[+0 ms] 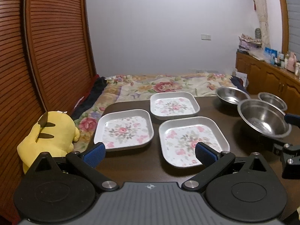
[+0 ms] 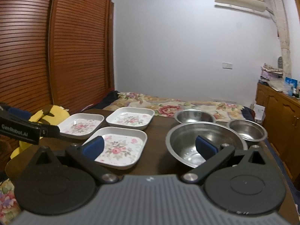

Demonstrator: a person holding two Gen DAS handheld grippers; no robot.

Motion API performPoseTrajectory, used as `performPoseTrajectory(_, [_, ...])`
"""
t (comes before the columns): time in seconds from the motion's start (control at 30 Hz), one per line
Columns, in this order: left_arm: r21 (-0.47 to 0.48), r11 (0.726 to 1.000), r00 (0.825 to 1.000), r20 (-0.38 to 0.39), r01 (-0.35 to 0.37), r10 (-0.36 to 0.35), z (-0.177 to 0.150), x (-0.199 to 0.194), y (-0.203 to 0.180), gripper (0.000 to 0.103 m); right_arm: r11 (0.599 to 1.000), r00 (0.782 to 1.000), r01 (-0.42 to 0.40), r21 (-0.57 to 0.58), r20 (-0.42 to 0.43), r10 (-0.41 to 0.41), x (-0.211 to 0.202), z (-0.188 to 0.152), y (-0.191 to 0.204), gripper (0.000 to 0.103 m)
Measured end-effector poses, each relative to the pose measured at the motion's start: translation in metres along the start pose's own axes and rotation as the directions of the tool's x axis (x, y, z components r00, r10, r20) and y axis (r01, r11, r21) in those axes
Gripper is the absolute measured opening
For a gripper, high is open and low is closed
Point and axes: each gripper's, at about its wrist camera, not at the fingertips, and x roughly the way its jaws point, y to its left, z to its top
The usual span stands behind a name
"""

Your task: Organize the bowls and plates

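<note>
Three square white floral plates lie on the dark table (image 1: 135, 170): a left plate (image 1: 123, 129), a far plate (image 1: 174, 105) and a near plate (image 1: 193, 140). Three steel bowls stand to the right: a large bowl (image 1: 262, 120), a far bowl (image 1: 231, 94) and a small bowl (image 1: 272, 100). My left gripper (image 1: 150, 152) is open and empty, above the near edges of the left and near plates. My right gripper (image 2: 150, 147) is open and empty; its right finger is in front of the large bowl (image 2: 187, 142), its left one over the near plate (image 2: 120, 146).
A yellow plush toy (image 1: 48, 136) lies left of the table by the slatted wooden doors (image 1: 46, 46). A flowered bed (image 1: 165, 84) lies behind the table. A wooden cabinet (image 1: 271, 78) with clutter runs along the right wall.
</note>
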Motion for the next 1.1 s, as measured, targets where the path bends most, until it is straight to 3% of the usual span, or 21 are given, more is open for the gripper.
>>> performPoseTrajectory(0.3, [0.003,1.0,1.0,0.013,0.008,-0.009,0.005,0.025,0.016,0.103,0.993,0.99,-0.113,0.036,-0.077,0.116,0.031,0.005,0.009,0.102])
performPoseTrajectory(0.4, [-0.006,0.999,0.999,0.002,0.046,-0.046,0.004,0.035,0.019,0.101,0.987,0.982,-0.144,0.073,-0.113,0.152,0.039,0.003,0.009,0.087])
performPoseTrajectory(0.47, [-0.02,0.998,0.998,-0.011,0.067,-0.068,0.003,0.043,0.02,0.096,0.986,0.98,-0.144,0.079,-0.126,0.153,0.045,0.001,0.01,0.087])
performPoseTrajectory(0.6, [-0.051,0.992,0.992,-0.056,0.113,-0.116,-0.004,0.062,0.019,0.091,0.983,0.971,-0.149,0.107,-0.172,0.166,0.059,-0.002,0.009,0.074])
performPoseTrajectory(0.77, [-0.055,0.989,0.985,-0.104,0.135,-0.141,-0.014,0.084,0.012,0.066,0.985,0.965,-0.138,0.103,-0.209,0.157,0.072,-0.007,0.011,0.061])
performPoseTrajectory(0.93, [-0.081,0.975,0.971,-0.107,0.206,-0.214,-0.018,0.096,0.009,0.058,0.99,0.961,-0.117,0.08,-0.241,0.133,0.083,-0.014,0.014,0.054])
performPoseTrajectory(1.1, [-0.086,0.972,0.967,-0.116,0.217,-0.226,-0.019,0.108,0.005,0.044,0.996,0.96,-0.081,0.041,-0.266,0.089,0.094,-0.019,0.013,0.05])
